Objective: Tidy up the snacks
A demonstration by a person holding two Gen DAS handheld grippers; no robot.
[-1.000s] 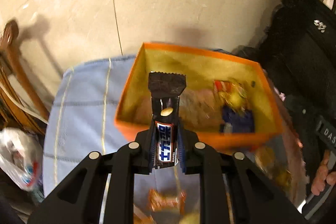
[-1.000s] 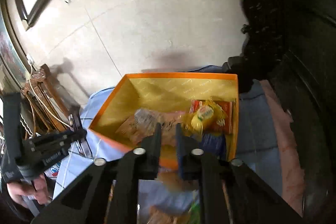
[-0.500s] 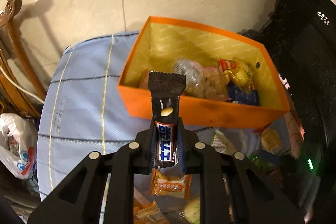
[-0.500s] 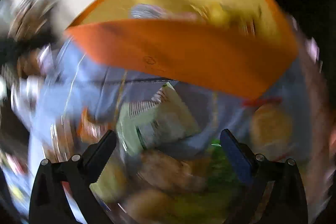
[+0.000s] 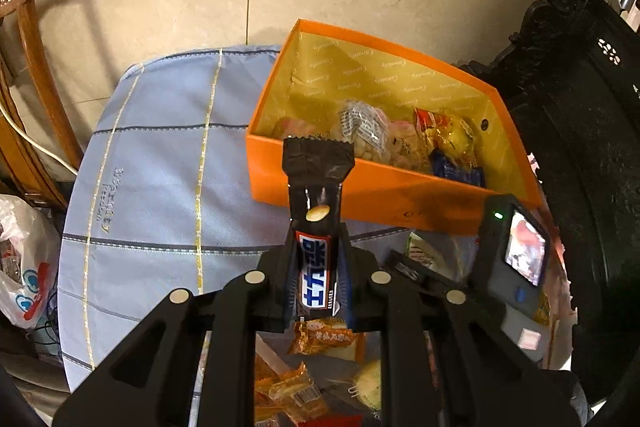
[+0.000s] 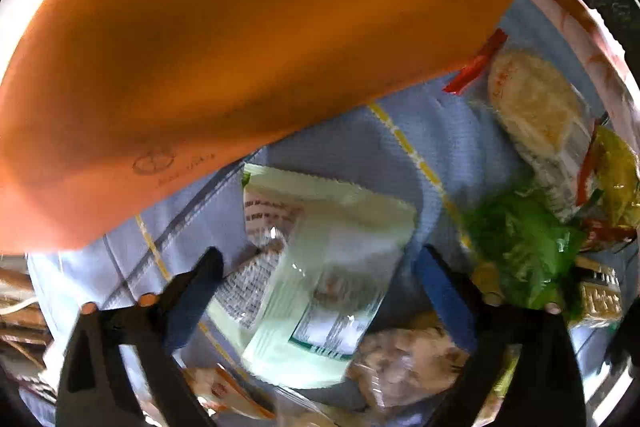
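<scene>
My left gripper is shut on a dark candy bar with a blue and white label, which stands upright just before the orange box. Several snack packets lie inside the box. My right gripper points straight down at the blue tablecloth in front of the orange box. Its jaws are closing around a pale green packet that lies flat between the fingers, and the pads do not visibly press on it. The right gripper's camera body shows in the left wrist view.
Loose snacks lie around the green packet: a round cracker pack, a green wrapper and orange packets. A wooden chair and a plastic bag are to the left, with dark carved furniture on the right.
My right gripper swung from above the box down to the table in front of it, and its jaws went from shut to wide apart. My left gripper drifted slightly, still holding the bar.
</scene>
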